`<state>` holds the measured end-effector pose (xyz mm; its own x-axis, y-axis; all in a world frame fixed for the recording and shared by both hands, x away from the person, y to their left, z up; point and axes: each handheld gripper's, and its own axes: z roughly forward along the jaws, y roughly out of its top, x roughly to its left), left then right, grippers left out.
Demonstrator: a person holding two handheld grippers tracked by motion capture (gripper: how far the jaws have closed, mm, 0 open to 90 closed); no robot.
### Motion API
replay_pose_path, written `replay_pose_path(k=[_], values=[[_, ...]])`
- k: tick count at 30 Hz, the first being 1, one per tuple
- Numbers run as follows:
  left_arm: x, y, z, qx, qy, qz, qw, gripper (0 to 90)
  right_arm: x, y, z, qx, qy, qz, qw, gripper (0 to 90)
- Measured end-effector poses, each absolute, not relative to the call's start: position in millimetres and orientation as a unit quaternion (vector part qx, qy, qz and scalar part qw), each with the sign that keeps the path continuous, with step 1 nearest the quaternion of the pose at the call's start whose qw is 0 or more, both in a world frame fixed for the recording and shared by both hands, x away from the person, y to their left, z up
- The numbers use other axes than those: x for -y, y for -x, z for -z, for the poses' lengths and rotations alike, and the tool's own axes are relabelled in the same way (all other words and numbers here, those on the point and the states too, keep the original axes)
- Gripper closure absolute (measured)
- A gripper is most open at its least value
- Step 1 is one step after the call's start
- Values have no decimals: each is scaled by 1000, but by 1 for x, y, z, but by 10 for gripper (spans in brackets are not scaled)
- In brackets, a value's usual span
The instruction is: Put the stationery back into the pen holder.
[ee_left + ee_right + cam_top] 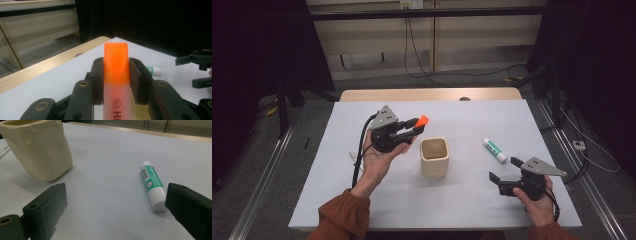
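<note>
The counter [377,200] carries a pale covering, and the cream square cup [434,157] stands upright near its middle; all places below are given from that cup. The left gripper [418,126] is held above the counter just left of the cup and slightly beyond it, its jaws clenched on an orange highlighter [116,75]; in the left gripper view both pads press the orange cap from either side, and the cap end projects past the jaws toward the cup's far left corner. The right gripper [503,170] sits well to the right of the cup and nearer the person, jaws released and spread with nothing between them. A green and white glue stick [494,150] lies flat on the counter right of the cup, between cup and right gripper.
</note>
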<state>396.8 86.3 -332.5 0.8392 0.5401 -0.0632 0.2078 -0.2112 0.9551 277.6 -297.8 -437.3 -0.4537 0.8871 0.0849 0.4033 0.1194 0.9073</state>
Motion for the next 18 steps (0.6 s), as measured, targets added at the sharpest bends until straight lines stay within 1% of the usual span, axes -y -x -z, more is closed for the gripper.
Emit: replay_pose_path(k=[12, 18], values=[[-51, -397, 324, -219, -767, -125, 590, 671, 299, -277, 437, -704, -458, -480, 253, 38], [-37, -400, 329, -212, -770, -116, 591, 672, 299, -276, 437, -704, -459, -481, 252, 38]])
